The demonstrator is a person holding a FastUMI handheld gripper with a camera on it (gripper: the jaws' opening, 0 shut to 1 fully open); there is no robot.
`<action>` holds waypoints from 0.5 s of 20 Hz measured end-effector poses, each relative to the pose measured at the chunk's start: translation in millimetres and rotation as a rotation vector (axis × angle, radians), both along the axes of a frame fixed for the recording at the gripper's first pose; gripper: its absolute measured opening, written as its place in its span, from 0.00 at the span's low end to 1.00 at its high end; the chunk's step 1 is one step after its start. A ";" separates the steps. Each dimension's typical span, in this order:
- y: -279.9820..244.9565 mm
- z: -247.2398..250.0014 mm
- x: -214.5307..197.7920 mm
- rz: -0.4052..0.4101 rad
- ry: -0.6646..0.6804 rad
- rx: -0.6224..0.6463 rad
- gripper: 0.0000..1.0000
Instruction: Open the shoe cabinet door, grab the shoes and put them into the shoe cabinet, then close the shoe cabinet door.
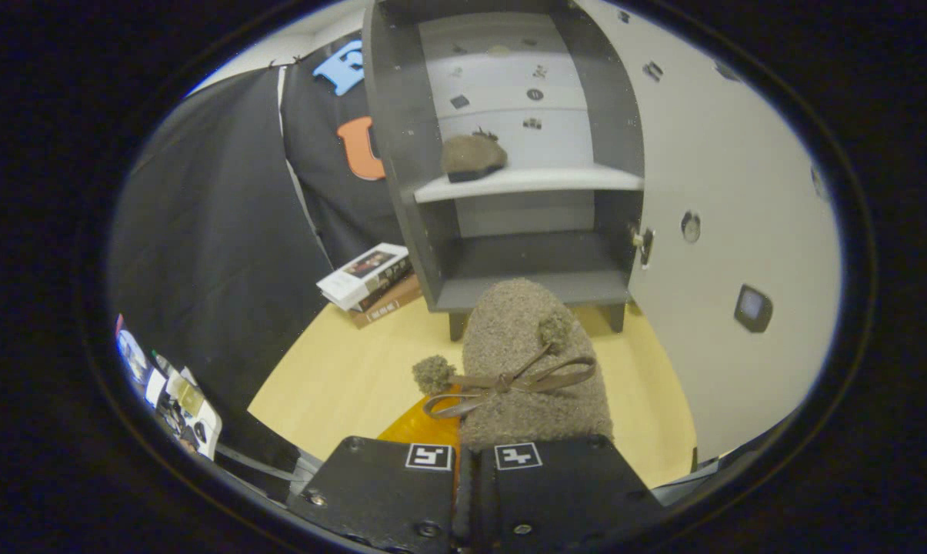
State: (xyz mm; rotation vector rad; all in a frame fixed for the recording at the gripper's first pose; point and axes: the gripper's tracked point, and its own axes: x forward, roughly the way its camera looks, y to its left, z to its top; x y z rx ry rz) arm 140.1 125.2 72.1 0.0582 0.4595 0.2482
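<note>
My gripper (467,454) is shut on a fuzzy brown shoe (528,362) with a ribbon bow and pompoms. The shoe sticks out ahead of the fingers, toe pointing at the cabinet. The dark grey shoe cabinet (509,177) stands just beyond the shoe on the wooden floor, and its white door (725,231) is swung open to the right. A second fuzzy brown shoe (472,157) rests on the cabinet's white middle shelf (540,181). The bottom compartment (540,265) holds nothing.
Stacked books (371,283) lie on the floor left of the cabinet. An orange mat (425,427) shows under the held shoe. The booth's black cloth wall (217,254) hangs on the left. Magazines (175,400) lie low at the left.
</note>
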 end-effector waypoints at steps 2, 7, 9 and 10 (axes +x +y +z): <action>-2.2 42.9 -5.0 -0.013 -0.085 -0.016 0.07; -9.9 123.4 0.8 -0.031 -0.223 -0.030 0.07; -14.5 149.9 14.4 -0.051 -0.270 -0.035 0.07; -15.0 161.0 22.2 -0.059 -0.283 -0.033 0.07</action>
